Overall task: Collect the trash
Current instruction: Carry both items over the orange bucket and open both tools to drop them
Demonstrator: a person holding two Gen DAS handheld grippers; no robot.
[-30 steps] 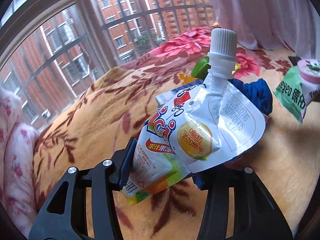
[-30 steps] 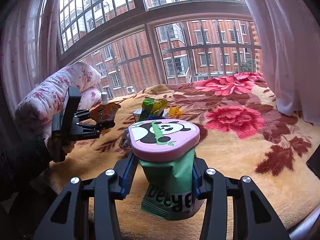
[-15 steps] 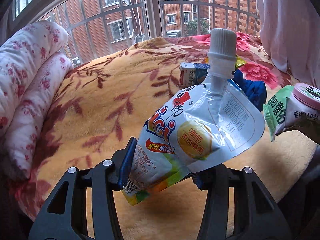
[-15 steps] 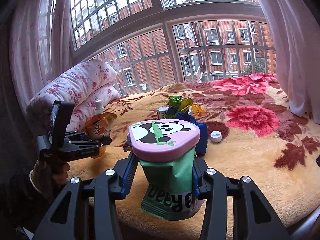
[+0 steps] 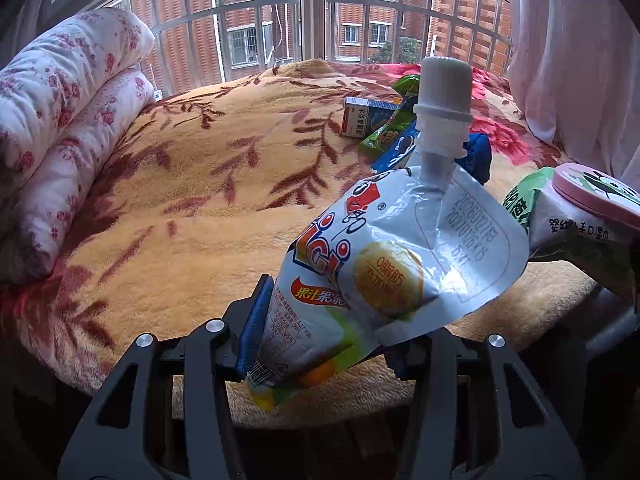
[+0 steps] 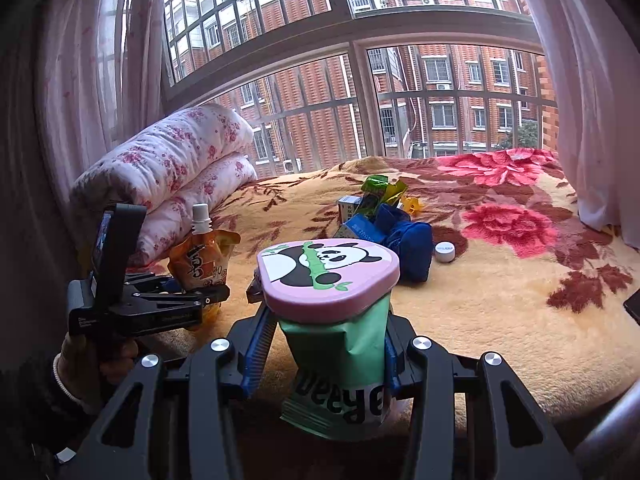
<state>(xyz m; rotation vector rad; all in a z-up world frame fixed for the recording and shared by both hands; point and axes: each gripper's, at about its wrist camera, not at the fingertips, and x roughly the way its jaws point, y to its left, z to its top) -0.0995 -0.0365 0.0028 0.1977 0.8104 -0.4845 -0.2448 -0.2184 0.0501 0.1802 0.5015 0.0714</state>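
My left gripper (image 5: 324, 340) clamps a spouted juice pouch (image 5: 384, 264), hiding its right pad; right gripper (image 6: 324, 356) pinches a panda-lidded green packet (image 6: 340, 344), bottom edge cut off.

the spouted pouch (image 5: 384, 276) hides the right pad of the left gripper (image 5: 324, 344). past those tongs, the pouch's spout covers part of the blue wrapper (image 5: 476, 156) — its print unreadable. the green packet (image 6: 340, 356) hides the right gripper's (image 6: 324, 356) pads; the picture's right edge cuts a dark object (image 6: 633, 306).
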